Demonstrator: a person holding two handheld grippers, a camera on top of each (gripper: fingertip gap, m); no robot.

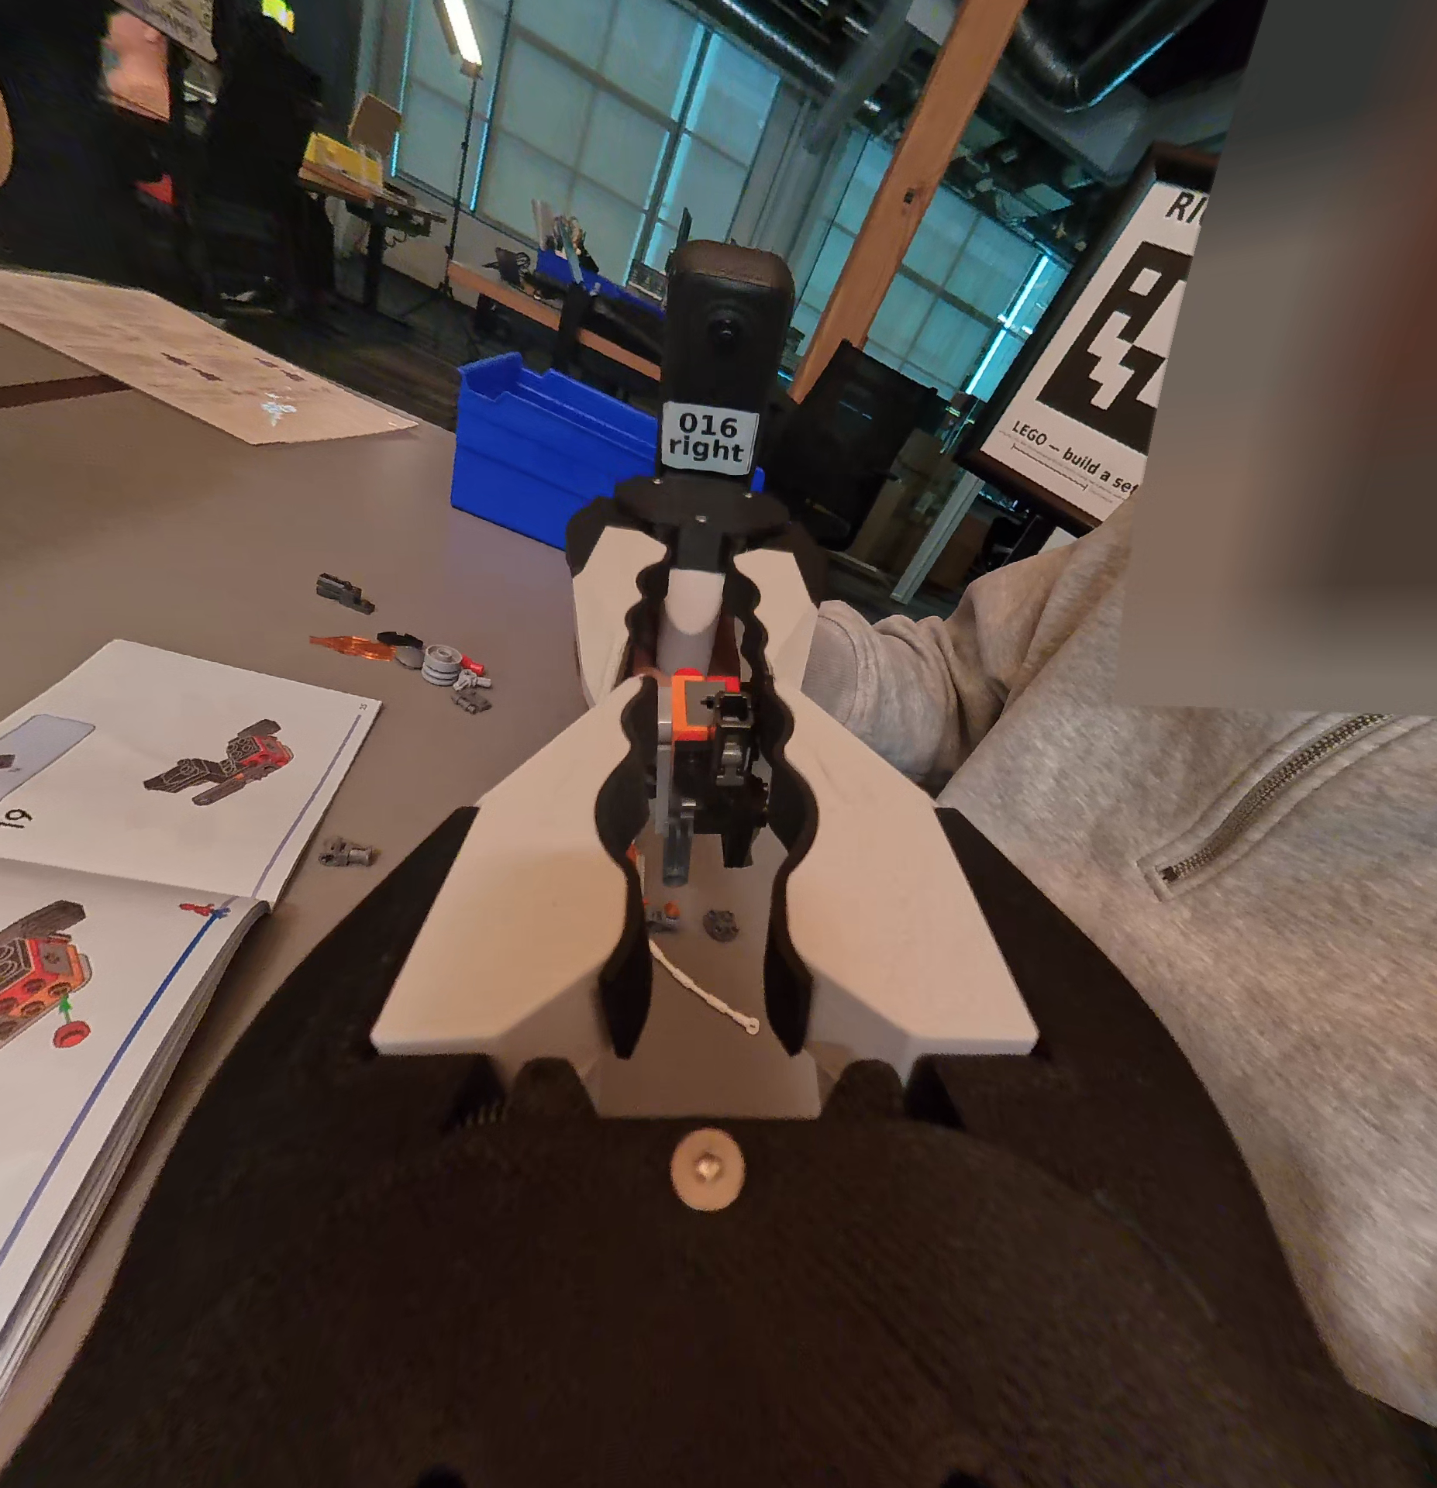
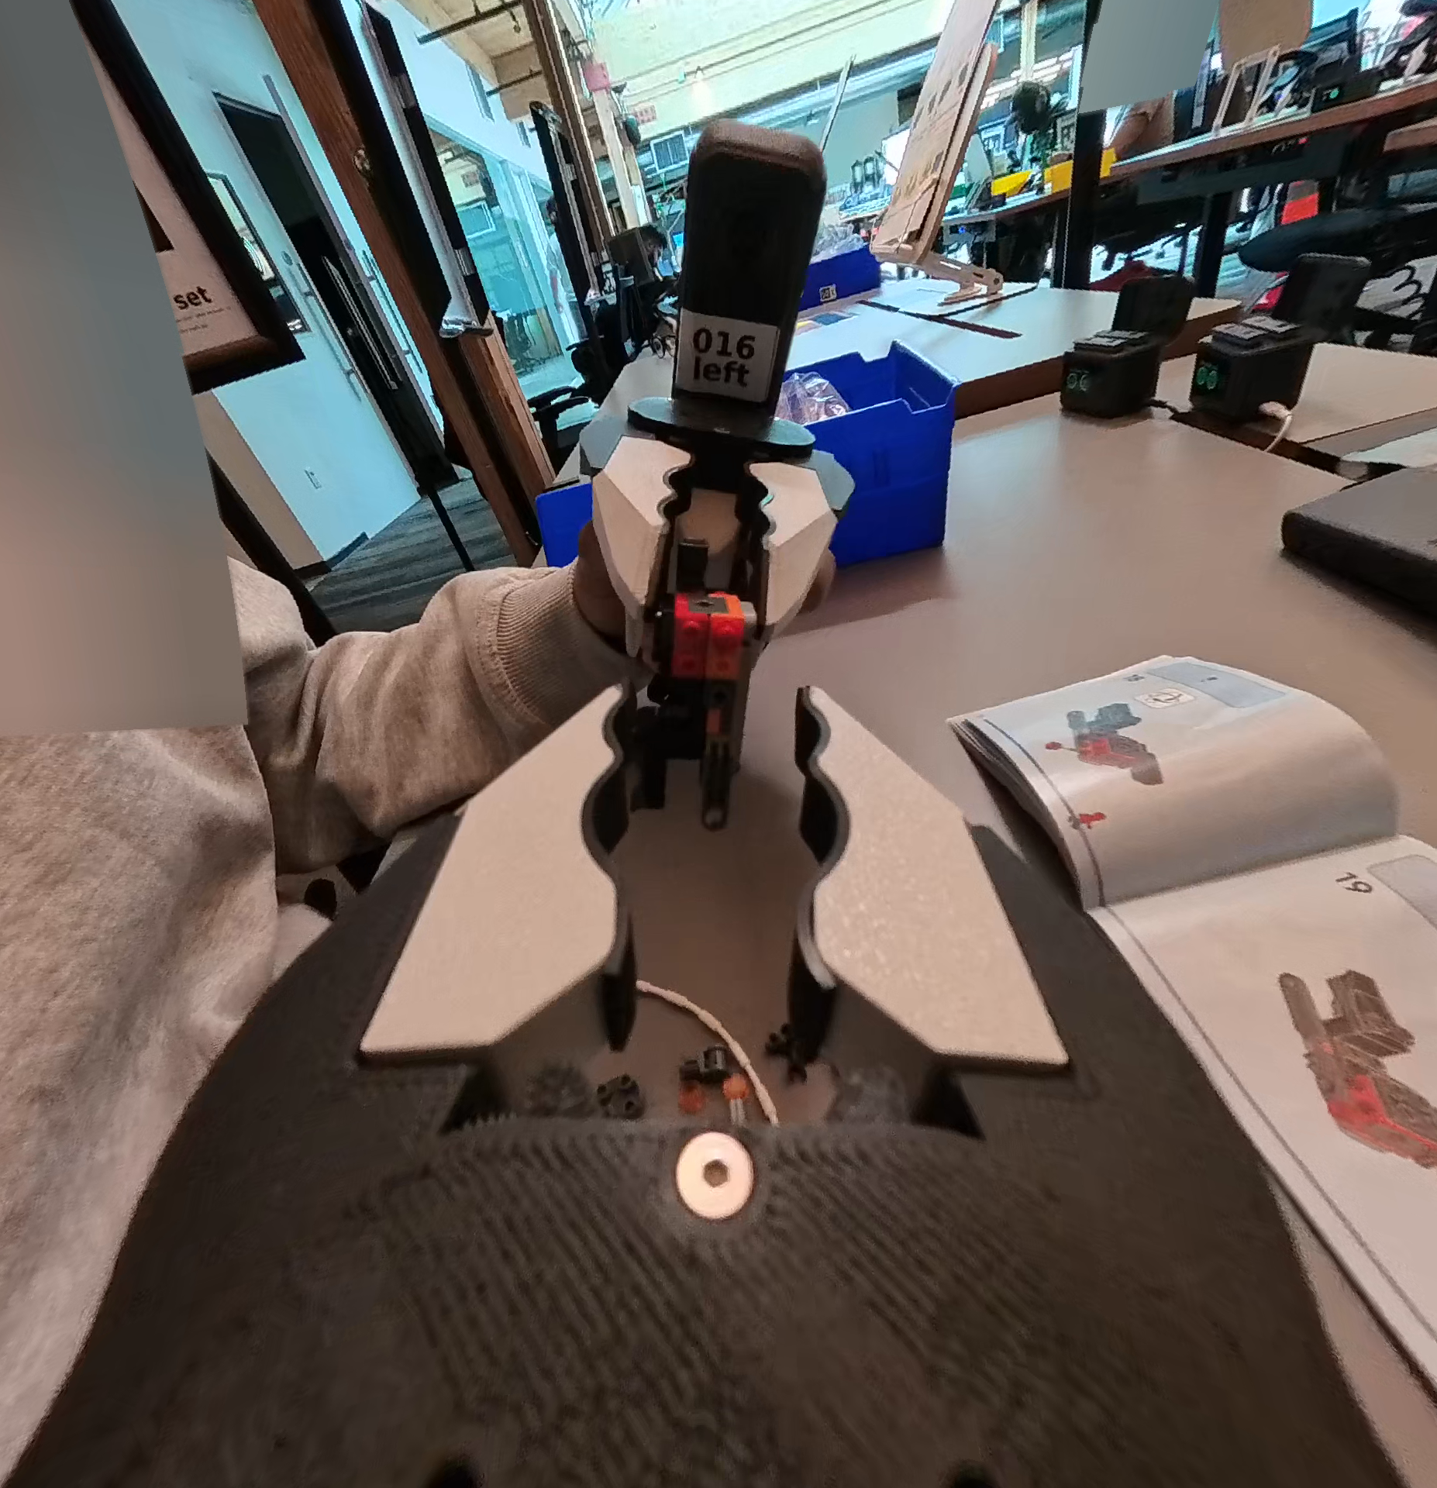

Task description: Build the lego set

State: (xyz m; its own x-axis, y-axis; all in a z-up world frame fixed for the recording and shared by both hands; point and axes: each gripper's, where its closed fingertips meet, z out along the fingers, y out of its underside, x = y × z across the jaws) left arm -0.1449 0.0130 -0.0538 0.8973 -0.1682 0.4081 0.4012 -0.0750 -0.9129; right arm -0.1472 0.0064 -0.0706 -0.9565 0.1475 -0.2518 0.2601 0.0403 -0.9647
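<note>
Lego model (image 1: 703, 773): a partly built assembly of black, grey, red and orange bricks, at frame centre in both views, held above the table between the two grippers.
Left gripper (image 1: 703, 717): clamped on the model; its wavy black pads press both sides of the assembly.
Right gripper (image 2: 707, 708): fingers spread apart, the model's lower end just at their tips; no pad contact can be seen.
Loose pieces (image 1: 441, 660): a small cluster with an orange translucent part and grey discs, left of centre on the table.
String (image 1: 703, 990): a thin white cord lying on the table below the left gripper.
Instruction booklet (image 1: 176, 773): open, lower left in the left wrist view, right edge in the right wrist view.
Blue bin (image 1: 538, 451): beyond the grippers, upper centre.
Table (image 1: 216, 523): grey-brown surface.
Person: a grey sleeve (image 2: 425, 684) reaches the far gripper's handle.
</note>
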